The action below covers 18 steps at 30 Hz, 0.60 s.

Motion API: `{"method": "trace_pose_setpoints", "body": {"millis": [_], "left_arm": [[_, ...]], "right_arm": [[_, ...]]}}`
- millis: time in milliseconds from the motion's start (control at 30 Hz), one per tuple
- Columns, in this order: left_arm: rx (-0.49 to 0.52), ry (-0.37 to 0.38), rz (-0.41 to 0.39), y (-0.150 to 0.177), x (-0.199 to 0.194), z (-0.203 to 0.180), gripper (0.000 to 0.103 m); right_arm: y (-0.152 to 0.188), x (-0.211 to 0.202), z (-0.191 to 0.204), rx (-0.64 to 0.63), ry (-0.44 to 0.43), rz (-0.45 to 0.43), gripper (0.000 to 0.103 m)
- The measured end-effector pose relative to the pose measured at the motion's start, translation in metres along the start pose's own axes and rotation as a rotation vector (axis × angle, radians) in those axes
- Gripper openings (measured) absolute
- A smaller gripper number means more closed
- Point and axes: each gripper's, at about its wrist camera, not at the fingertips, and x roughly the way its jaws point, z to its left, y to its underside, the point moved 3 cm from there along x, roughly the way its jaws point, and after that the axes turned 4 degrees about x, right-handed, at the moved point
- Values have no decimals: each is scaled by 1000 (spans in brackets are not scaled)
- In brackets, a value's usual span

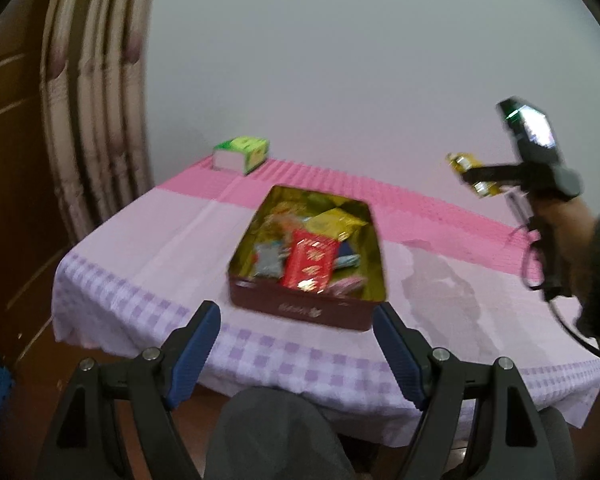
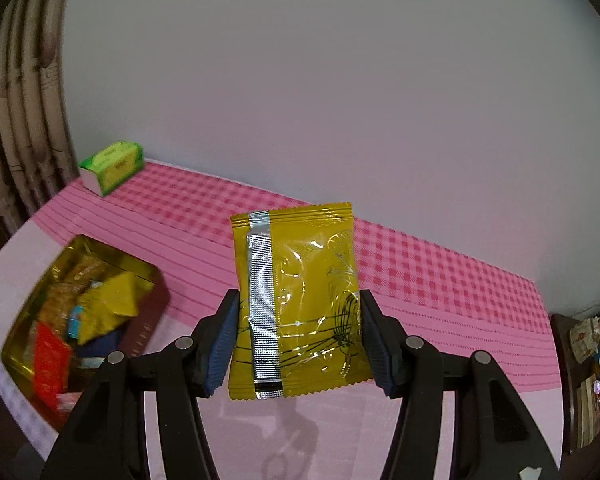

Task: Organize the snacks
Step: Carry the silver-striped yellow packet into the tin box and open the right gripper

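An open dark red tin (image 1: 300, 310) with a gold inside sits mid-table, holding several snack packets, among them a red one (image 1: 310, 266) and a yellow one (image 1: 332, 224). The same tin (image 2: 156, 300) shows at lower left in the right wrist view. My right gripper (image 2: 298, 340) is shut on a yellow foil snack packet (image 2: 300, 300), lifted above the cloth to the tin's right. In the left wrist view that gripper (image 1: 474, 176) hangs in the air at far right with the packet (image 1: 462, 162). My left gripper (image 1: 296, 354) stands open and holds nothing, just in front of the tin's near wall.
A green and white box (image 1: 242, 154) (image 2: 112, 166) stands at the table's far left corner by the curtain (image 1: 96, 120). The pink and lilac checked cloth (image 1: 148, 240) covers the table. A person's knee (image 1: 276, 436) is below the near edge. A cluttered shelf (image 2: 588, 364) stands far right.
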Motion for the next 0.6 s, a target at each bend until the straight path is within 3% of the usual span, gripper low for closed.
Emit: {"method": "trace_pose_setpoints", "body": {"millis": [200,600], "left_arm": [[-40,-88,84,11,16,15,80],[-132,-116,132,13,27,33,80]], "right_arm": [[-8,-25,31,-39,-49,-36,53],[-3,-28,108,-117,-149,-23,53]]}}
